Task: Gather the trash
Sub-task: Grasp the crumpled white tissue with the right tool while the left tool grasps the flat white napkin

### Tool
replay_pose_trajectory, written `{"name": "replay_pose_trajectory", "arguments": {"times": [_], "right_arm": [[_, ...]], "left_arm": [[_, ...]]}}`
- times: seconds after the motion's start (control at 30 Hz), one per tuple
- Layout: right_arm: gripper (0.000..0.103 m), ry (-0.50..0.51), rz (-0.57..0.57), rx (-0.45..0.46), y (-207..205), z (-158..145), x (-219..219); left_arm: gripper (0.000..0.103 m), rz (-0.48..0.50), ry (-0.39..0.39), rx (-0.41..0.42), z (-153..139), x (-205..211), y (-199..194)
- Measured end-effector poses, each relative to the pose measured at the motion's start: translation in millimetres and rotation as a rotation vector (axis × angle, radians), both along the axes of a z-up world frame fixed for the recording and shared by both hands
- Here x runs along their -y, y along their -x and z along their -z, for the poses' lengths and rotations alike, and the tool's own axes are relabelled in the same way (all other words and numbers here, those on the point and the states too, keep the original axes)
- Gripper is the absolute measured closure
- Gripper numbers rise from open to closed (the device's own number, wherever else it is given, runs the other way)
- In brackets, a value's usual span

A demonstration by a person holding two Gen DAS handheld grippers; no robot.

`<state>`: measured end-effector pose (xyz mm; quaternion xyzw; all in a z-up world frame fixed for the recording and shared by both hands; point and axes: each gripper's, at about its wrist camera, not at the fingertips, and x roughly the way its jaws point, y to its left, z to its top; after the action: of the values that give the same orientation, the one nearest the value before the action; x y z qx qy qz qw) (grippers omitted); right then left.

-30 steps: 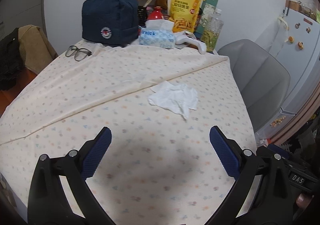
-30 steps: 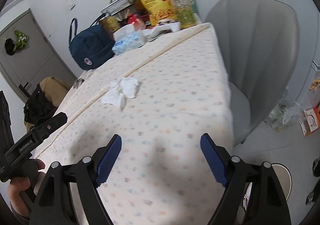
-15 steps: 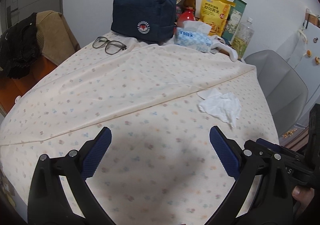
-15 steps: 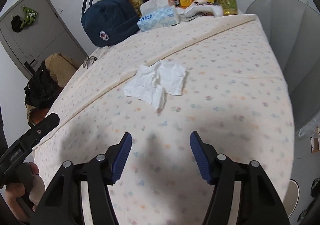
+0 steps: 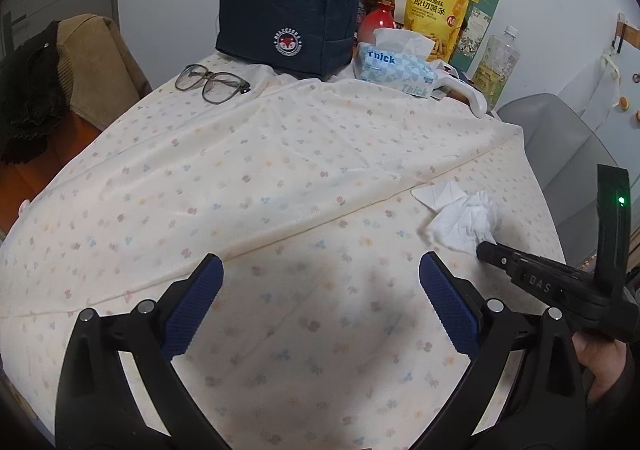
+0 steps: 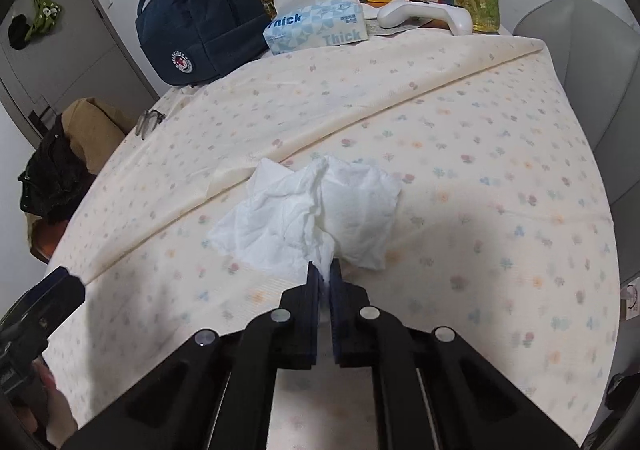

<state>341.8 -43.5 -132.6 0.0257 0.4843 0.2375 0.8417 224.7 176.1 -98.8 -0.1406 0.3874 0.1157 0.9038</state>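
Now, going left to right: the left gripper [image 5: 320,290] hovers with its blue-padded fingers spread wide and nothing between them, low over the cream flower-print tablecloth on the surface [image 5: 240,177]. The crumpled white paper tissue [image 6: 312,209] lies to its right on the cloth, near the fold line. The right gripper [image 6: 325,278] is closed to a narrow slit, pinching the tissue's near corner (only a thin tail of it, by the look). To do this well, lift slowly and straight up so the soft sheet neither tears nor slips free, and check that no tablecloth is caught in the pinch.
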Motion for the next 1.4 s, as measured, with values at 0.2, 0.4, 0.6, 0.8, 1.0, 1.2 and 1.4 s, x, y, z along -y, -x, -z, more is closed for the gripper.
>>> {"name": "replay_pose_trajectory", "arguments": {"times": [0.2, 0.4, 0.6, 0.8, 1.0, 1.2, 1.4], "right_arm": [[0.099, -0.034, 0.006, 0.015, 11, -10, 23], [0.099, -0.046, 0.063, 0.036, 15, -17, 57], [0.099, -0.048, 0.086, 0.034, 13, -17, 81], [0.099, -0.048, 0.101, 0.03, 11, -12, 99], [0.099, -0.039, 0.096, 0.033, 11, -8, 100], [0.099, -0.041, 0.103, 0.025, 13, -5, 105], [0.099, -0.048, 0.097, 0.04, 19, -11, 105]], "left_arm": [[0.006, 0.042, 0.007, -0.001, -3, 13, -22], [0.006, 0.108, 0.008, -0.018, -3, 41, -57], [0.006, 0.191, -0.018, -0.065, 6, 68, -94], [0.014, 0.271, -0.097, -0.117, 15, 95, -126], [0.031, 0.286, -0.118, -0.18, 36, 107, -149], [0.063, 0.279, -0.162, -0.151, 40, 113, -149], [0.071, 0.282, -0.111, -0.12, 25, 108, -133]]}}
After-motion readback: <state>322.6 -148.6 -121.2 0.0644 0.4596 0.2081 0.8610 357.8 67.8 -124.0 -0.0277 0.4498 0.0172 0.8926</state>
